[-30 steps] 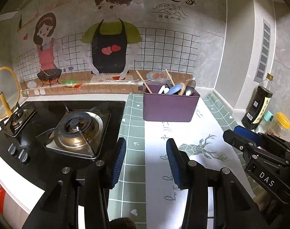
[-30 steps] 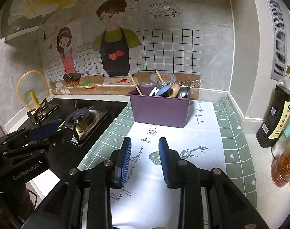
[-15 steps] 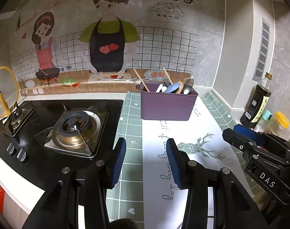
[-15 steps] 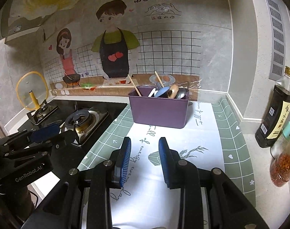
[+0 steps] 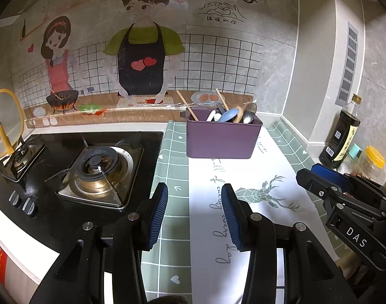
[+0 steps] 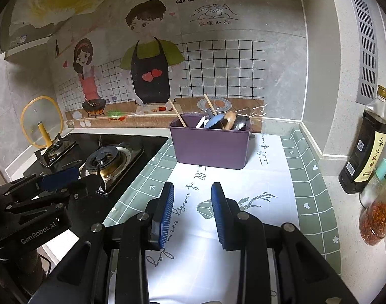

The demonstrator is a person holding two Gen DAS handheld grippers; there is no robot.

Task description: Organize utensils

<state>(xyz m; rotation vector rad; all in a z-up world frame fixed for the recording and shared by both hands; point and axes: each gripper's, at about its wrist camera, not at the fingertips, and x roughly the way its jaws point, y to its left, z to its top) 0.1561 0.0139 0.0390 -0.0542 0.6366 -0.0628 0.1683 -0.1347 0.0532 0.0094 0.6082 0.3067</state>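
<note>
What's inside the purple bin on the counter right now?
The purple bin holds two wooden chopsticks, a blue spoon, a white utensil, a wooden spoon and a metal spoon. Its walls hide their lower ends and anything beneath.

Gas stove [image 5: 96, 174] left of patterned mat [image 5: 246, 177]; dark sauce bottle [image 6: 365, 152], chili jar [image 6: 376, 217] far right.

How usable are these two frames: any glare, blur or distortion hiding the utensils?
Left wrist view: sharp, dim, heavy fisheye bending; glare streaks the glossy wall film behind the purple plastic utensil bin. Right wrist view: the same; bin contents are readable, corners vignetted black.
</note>
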